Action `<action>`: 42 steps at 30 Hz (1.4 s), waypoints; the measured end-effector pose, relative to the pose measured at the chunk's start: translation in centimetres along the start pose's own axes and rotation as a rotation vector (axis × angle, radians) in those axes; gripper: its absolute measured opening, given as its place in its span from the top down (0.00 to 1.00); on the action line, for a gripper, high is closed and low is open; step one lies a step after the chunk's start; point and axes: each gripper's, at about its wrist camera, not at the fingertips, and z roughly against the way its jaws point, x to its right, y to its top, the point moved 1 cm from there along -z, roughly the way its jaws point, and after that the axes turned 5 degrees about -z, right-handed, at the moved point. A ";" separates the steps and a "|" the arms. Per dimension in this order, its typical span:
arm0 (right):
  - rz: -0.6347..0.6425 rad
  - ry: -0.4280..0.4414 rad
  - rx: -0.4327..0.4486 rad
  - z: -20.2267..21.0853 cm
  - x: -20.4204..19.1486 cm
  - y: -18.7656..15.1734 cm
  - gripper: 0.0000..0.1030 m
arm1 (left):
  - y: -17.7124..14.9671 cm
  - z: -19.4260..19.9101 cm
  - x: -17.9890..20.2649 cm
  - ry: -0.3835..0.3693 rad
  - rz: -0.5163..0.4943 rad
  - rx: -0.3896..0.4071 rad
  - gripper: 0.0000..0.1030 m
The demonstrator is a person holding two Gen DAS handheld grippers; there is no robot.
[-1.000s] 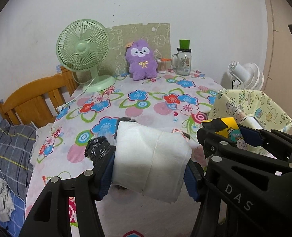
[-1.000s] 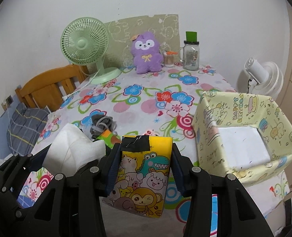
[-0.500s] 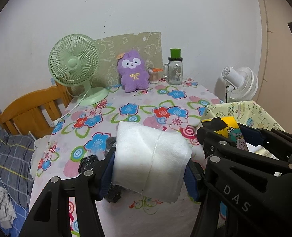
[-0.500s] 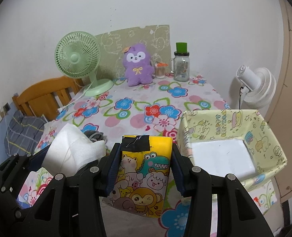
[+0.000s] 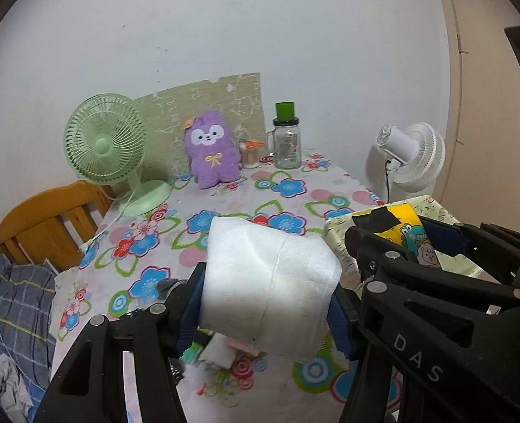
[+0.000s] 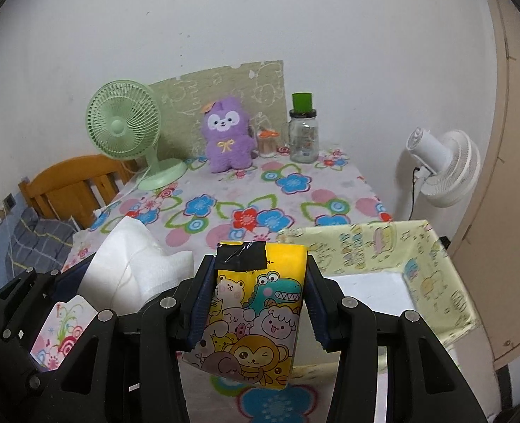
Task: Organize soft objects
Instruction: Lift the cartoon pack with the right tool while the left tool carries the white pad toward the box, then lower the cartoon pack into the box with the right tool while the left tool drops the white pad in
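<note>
My left gripper is shut on a white folded cloth, held above the near part of the flowered table. My right gripper is shut on a yellow cartoon-print pack with black tape at its top, held just left of the pale yellow cartoon-print box. The box is open with a white bottom. In the left wrist view the right gripper with the pack is at the right, in front of the box. The cloth also shows in the right wrist view. Small items lie on the table under the cloth, partly hidden.
At the table's far end stand a green desk fan, a purple plush toy, a glass jar with a green lid and a small container. A white floor fan is right of the table. A wooden chair is at the left.
Both grippers have risen and drawn back with their loads; the table looks lower and farther. The box now lies nearer below the right gripper.
</note>
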 end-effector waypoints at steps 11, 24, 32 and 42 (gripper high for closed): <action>-0.010 0.011 0.015 0.3 3.5 1.6 0.51 | 2.3 -0.5 3.4 -0.017 -0.034 0.012 0.39; -0.033 -0.045 0.004 -0.9 8.4 2.3 0.51 | 3.8 -3.1 7.3 -0.074 -0.068 -0.005 0.39; -0.039 -0.080 -0.015 -2.8 10.2 2.7 0.51 | 4.4 -5.4 9.0 -0.103 -0.082 -0.020 0.38; -0.064 -0.117 -0.061 -5.6 12.4 3.0 0.50 | 4.9 -8.5 10.3 -0.131 -0.083 -0.067 0.38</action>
